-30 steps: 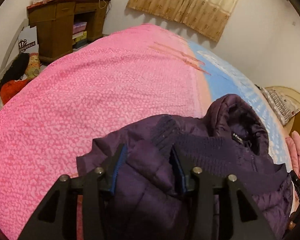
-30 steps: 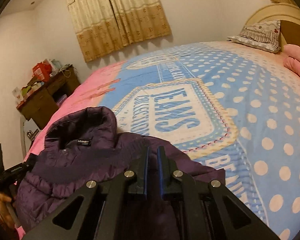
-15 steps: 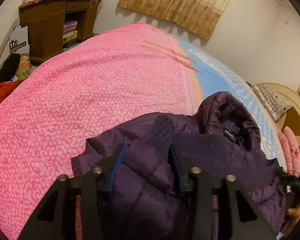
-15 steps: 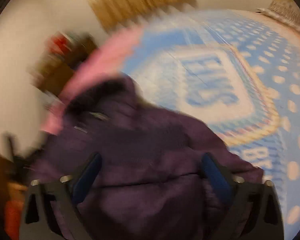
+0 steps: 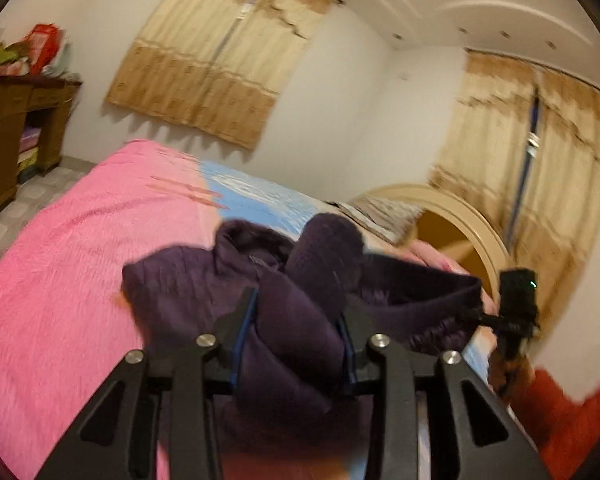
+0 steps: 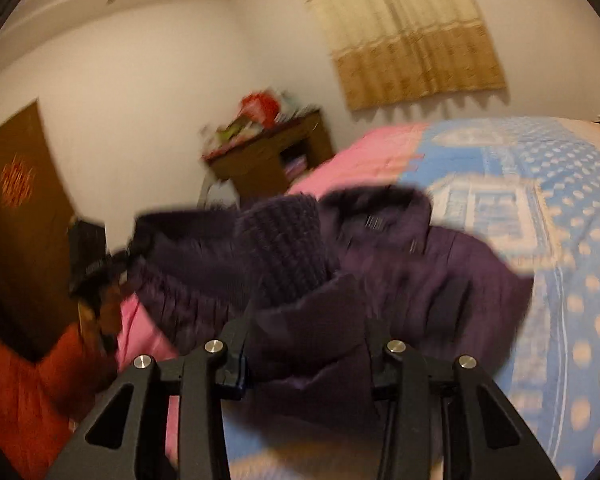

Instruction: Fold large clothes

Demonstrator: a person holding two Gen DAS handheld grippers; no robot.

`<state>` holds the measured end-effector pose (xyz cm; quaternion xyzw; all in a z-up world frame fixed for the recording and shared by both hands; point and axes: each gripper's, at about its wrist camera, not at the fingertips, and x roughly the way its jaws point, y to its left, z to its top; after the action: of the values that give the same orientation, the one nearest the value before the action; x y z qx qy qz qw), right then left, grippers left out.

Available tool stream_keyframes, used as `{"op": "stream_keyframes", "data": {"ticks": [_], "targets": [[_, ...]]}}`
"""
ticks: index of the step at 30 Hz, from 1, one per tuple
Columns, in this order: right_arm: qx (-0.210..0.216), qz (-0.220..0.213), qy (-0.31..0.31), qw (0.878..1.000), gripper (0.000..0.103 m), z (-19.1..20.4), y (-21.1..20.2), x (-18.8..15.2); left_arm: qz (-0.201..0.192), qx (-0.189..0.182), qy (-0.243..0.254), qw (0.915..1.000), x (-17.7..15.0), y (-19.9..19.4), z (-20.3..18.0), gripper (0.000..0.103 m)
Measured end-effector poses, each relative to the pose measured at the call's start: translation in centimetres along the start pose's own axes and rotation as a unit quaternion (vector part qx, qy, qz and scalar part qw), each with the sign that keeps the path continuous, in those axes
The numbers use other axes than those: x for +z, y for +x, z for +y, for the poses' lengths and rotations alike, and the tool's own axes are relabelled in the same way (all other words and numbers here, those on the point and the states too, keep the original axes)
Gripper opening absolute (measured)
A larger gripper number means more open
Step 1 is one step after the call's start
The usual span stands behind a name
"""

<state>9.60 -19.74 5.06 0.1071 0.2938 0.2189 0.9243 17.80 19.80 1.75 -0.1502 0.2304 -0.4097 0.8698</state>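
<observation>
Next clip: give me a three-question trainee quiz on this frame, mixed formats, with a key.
1. True or false: the purple jacket lies flat and spread out on the bed.
2. What is bunched between the left gripper fingers? A) pillow B) jacket fabric C) curtain
3. Fill in: in the right wrist view, the bed cover beside the jacket is blue with pale ____.

Key: 1 false, it is bunched up. 2 B. 3 dots.

Both wrist views look closely across the jacket (image 5: 284, 320) from opposite ends.
</observation>
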Motion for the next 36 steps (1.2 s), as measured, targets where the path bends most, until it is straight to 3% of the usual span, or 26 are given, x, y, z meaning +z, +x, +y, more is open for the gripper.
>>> {"op": "stream_keyframes", "data": {"ticks": [2, 5, 6, 7, 10, 14, 16, 18, 21, 23, 25, 30, 33, 36], "targets": [[-0.013, 0.021, -0.001, 1.0, 0.055, 0.5, -1.2, -2.9, 0.012, 0.001, 0.011, 0.9999, -1.7, -2.4, -0.5, 0.045], [-0.024, 0.051, 0.034, 0.998, 0.074, -0.2, -2.3, -6.3, 0.011, 0.016, 0.026, 0.9995, -3.1, -5.6, -1.1, 0.07], [-0.02, 0.06, 0.045, 0.997, 0.074, -0.4, -2.5, -6.8, -0.001, 0.031, 0.024, 0.9992, -3.1, -6.8, -1.3, 0.082], [-0.013, 0.068, 0.053, 0.996, 0.075, -0.4, -2.7, -7.2, -0.013, 0.042, 0.02, 0.9988, -2.7, -7.6, -1.1, 0.087], [0.008, 0.059, 0.038, 0.997, 0.075, 0.0, -3.8, -7.0, -0.037, 0.076, -0.001, 0.9964, -0.2, -8.1, 0.1, 0.088], [0.082, 0.072, -0.022, 0.994, 0.076, 3.4, -4.5, -4.8, -0.014, 0.13, -0.017, 0.9912, 2.4, -4.4, 1.9, 0.088], [0.092, 0.101, -0.073, 0.988, 0.076, 5.7, -4.2, -4.2, 0.004, 0.134, -0.01, 0.9909, 2.9, -1.7, 2.3, 0.088], [0.136, 0.142, -0.099, 0.976, 0.076, 6.9, -4.6, -3.9, 0.017, 0.13, -0.003, 0.9914, 3.4, 0.7, 2.2, 0.088], [0.06, 0.159, -0.146, 0.975, 0.077, 7.1, -6.3, -2.5, 0.039, 0.119, 0.004, 0.9921, 4.6, 5.0, 2.2, 0.089], [0.054, 0.154, -0.113, 0.98, 0.077, 5.3, -7.2, -0.7, 0.045, 0.119, 0.001, 0.9918, 5.3, 6.9, 2.5, 0.09], [0.021, 0.127, -0.087, 0.988, 0.082, 3.1, -7.2, 1.7, 0.056, 0.122, -0.007, 0.9909, 6.6, 10.9, 3.5, 0.09], [-0.033, 0.089, 0.01, 0.995, 0.083, -4.4, 1.8, 7.7, 0.108, 0.15, -0.004, 0.9827, 8.7, 19.9, 5.2, 0.09], [-0.064, 0.079, 0.071, 0.992, 0.083, -10.0, 10.2, 11.1, 0.147, 0.186, 0.039, 0.9707, 9.2, 26.6, 5.8, 0.09], [-0.102, 0.082, 0.109, 0.985, 0.082, -15.8, 17.9, 13.5, 0.182, 0.223, 0.035, 0.9572, 8.9, 31.3, 7.3, 0.09]]}}
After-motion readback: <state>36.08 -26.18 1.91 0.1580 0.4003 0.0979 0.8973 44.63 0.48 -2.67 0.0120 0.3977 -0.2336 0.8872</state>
